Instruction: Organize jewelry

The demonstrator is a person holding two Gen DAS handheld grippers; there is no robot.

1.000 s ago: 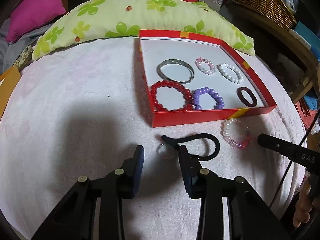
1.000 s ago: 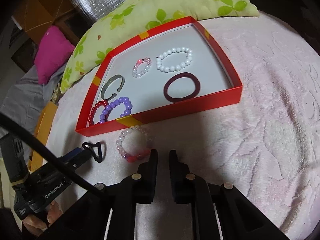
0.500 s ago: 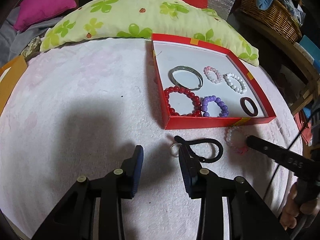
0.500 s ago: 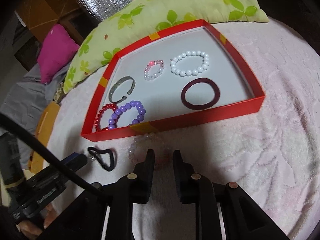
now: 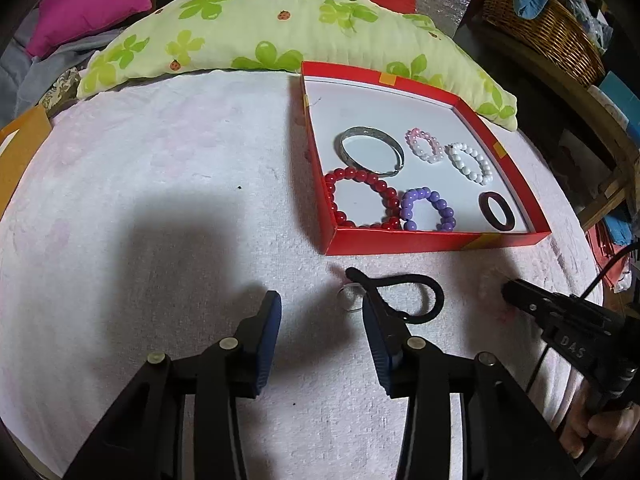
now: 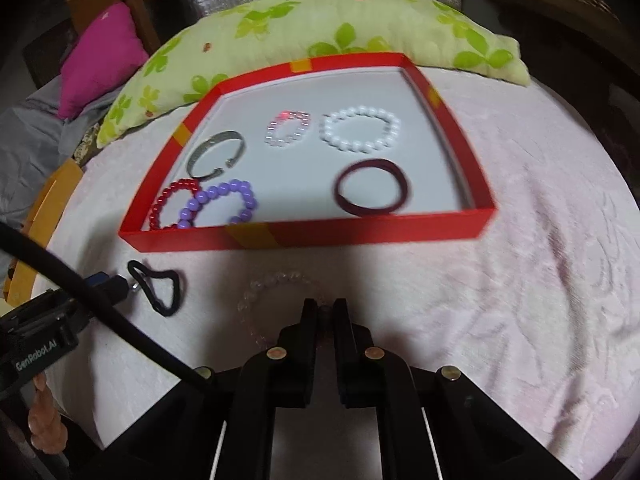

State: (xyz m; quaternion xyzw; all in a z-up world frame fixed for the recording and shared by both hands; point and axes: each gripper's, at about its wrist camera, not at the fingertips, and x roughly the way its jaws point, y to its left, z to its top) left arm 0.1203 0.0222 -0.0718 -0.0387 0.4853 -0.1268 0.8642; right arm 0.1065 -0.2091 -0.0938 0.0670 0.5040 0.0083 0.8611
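A red box point(image 5: 436, 240) point(image 6: 304, 236) holds a silver bangle point(image 5: 370, 152), red beads point(image 5: 360, 200), purple beads point(image 5: 428, 208), small pink beads point(image 5: 424, 144), white beads point(image 5: 470, 162) and a dark maroon band point(image 5: 496, 212). A black hair tie point(image 5: 416, 296) point(image 6: 158, 288) and a small silver ring point(image 5: 350, 300) lie on the cloth before the box. My left gripper point(image 5: 320, 320) is open, its right finger touching the hair tie. My right gripper point(image 6: 324, 312) is shut on a pale pink bead bracelet point(image 6: 272, 288), which is blurred.
The pink-white cloth point(image 5: 160, 200) covers a round table. A green flowered pillow point(image 5: 260, 32) lies behind the box, with a magenta cushion point(image 5: 88, 4) at far left. A wicker basket point(image 5: 540, 24) stands at far right. An orange board point(image 5: 20, 148) sits at the left edge.
My right gripper moved forward over the pale pink bracelet and closed on it. My left gripper stayed open by the hair tie and shifted slightly.
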